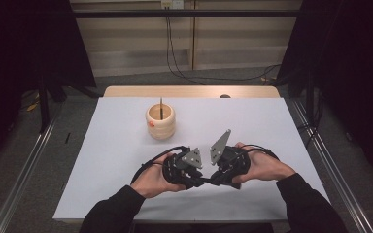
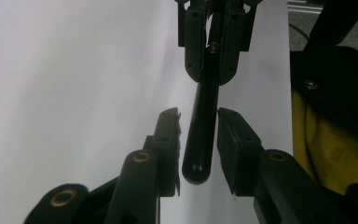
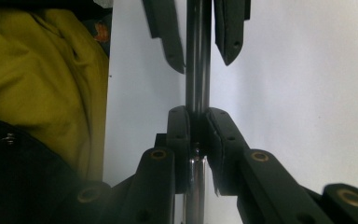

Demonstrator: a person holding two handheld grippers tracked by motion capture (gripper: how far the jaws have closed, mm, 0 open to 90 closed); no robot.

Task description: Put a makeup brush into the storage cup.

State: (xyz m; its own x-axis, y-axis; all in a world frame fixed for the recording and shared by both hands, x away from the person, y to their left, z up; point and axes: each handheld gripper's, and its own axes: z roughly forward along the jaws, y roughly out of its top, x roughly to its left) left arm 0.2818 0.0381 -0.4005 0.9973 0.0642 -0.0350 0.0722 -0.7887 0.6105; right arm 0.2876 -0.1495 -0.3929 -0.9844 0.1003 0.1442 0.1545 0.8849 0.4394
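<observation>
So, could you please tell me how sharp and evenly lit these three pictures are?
High view: soft, evenly lit white table, dark surroundings. Left gripper view: near jaws blurred, black pen dim, table overexposed. Right gripper view: glare streak along the pen, yellow cloth soft.

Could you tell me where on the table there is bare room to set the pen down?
The white table lies bare left of the wooden cup, and again right of it up to the far right corner. The near left corner is free too. It is crowded at the near middle, where the left gripper and the right gripper meet on the black pen.
</observation>
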